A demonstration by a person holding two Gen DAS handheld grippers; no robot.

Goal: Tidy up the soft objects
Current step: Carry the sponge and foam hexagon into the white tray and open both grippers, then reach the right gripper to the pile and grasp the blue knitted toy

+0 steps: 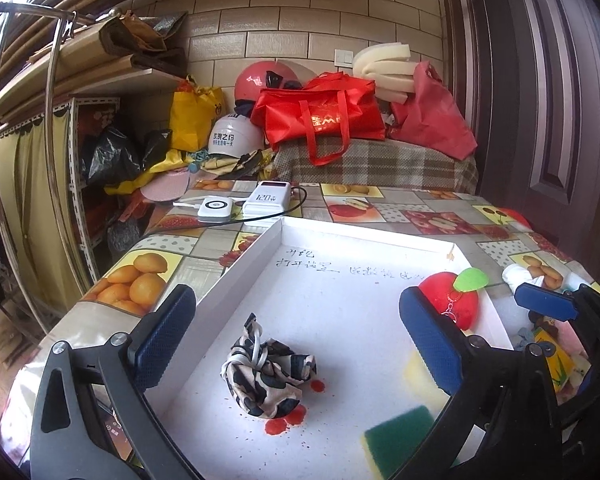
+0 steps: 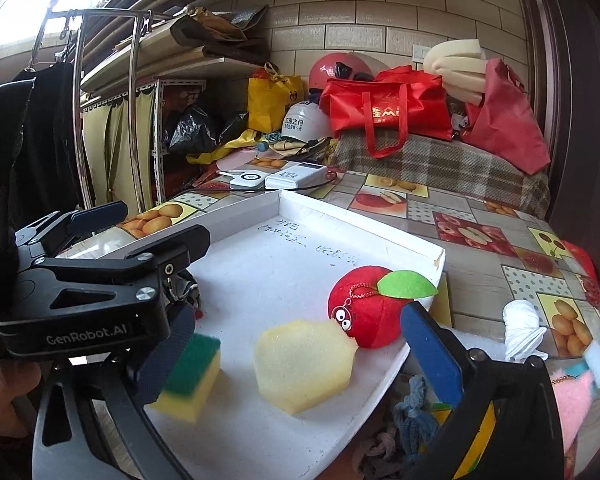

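Note:
A white shallow tray point(image 1: 340, 292) lies on the fruit-print table. In it a crumpled black-and-white cloth point(image 1: 266, 372) rests on the floor between the wide-open fingers of my left gripper point(image 1: 296, 340), untouched. My right gripper point(image 2: 300, 360) is open too, and a pale yellow foam piece point(image 2: 304, 364) lies loose between its fingers. A green-and-yellow sponge point(image 2: 188, 376) sits by its left finger, slightly blurred. A red plush apple point(image 2: 364, 308) with a green leaf stands at the tray's right rim. The left gripper point(image 2: 162, 222) shows at the left of the right wrist view.
Right of the tray lie a white rolled cloth point(image 2: 522, 330), a pink fluffy item point(image 2: 576, 396) and knitted bands point(image 2: 414, 408). Two white power banks point(image 1: 240, 204) with cables sit behind the tray. Bags, helmets and foam are piled at the back. A hand point(image 2: 4, 396) holds the left gripper.

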